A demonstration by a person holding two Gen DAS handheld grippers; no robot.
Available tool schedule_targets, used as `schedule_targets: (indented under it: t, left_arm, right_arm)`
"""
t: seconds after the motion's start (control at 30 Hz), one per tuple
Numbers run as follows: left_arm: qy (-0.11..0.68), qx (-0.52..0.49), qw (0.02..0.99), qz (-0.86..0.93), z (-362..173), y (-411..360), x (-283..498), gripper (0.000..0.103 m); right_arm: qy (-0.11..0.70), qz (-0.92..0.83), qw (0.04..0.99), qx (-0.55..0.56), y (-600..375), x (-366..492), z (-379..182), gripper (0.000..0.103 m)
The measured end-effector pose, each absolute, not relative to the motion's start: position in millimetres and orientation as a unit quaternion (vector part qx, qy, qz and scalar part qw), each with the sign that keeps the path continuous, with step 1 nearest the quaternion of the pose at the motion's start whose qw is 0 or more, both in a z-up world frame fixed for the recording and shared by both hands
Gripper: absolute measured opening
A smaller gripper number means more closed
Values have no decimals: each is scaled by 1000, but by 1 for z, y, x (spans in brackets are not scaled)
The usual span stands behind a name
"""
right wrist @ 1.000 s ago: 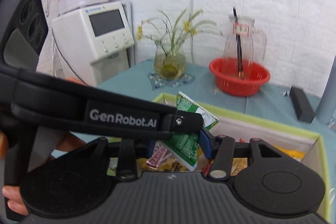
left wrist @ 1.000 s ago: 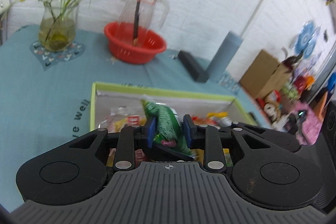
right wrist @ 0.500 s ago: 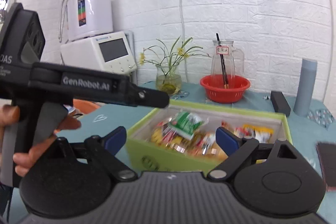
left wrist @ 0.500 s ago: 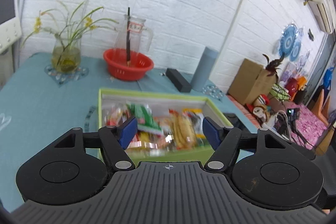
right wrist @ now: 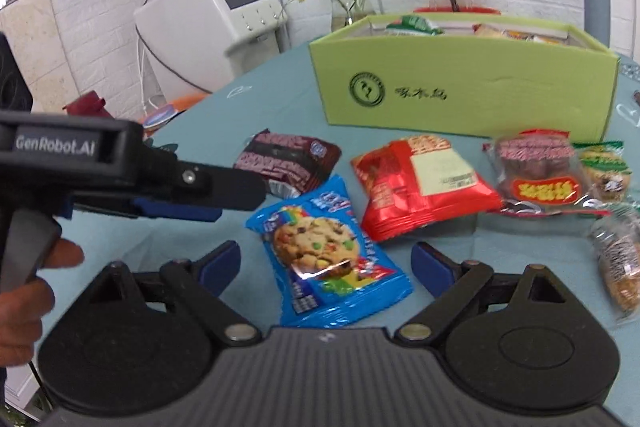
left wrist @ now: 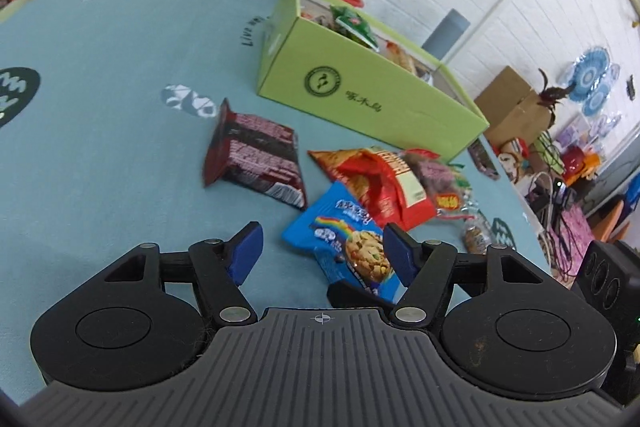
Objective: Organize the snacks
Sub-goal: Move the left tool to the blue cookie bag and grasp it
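Six loose snack packets (right wrist: 325, 259), one green box (right wrist: 460, 87)

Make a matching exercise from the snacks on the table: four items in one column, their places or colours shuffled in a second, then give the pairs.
Items:
1. cookie packet
2. green box
3. chip bag
4. dark wafer packet

Descriptions:
A. red, lying in front of the box
B. blue, nearest the open right tool
C. dark maroon, left of the red bag
D. already holds snacks

Pairs: 1-B, 2-D, 3-A, 4-C
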State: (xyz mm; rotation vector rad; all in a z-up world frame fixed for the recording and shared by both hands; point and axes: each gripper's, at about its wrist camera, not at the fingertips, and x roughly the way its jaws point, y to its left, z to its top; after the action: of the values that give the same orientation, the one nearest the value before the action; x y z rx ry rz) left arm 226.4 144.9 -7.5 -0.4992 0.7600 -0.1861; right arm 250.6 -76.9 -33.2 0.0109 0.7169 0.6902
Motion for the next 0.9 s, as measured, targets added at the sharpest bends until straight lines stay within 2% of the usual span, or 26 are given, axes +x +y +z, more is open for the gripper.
schedule_targets:
  t: [0.17,0.3,0.37,0.57,0.8,0.9]
  left_arm:
    - [368,-239,894,-90,-10,147,224,52]
    - [379,-215,896,-86,-11,135,232,60]
    - [377,-199,900,-90,-11,127,236,61]
    - [391,-183,897,-99,-18,117,248,55]
    - [392,-187,896,-98,-20,118,250,53]
    - [391,-179,898,-92,-22,114,252,47]
  right_arm:
    - [337,352,873,9,-69,229,-29,92]
    - [339,324,883,-7,-70,237,-29,92]
    - [343,324,882,-10,-68,240,-31,92]
    - [336,326,883,-28,-61,240,-32,86]
    - [332,329,883,-39,-57,244,-31,85]
    - [327,326,886,-50,-54,244,-33,85]
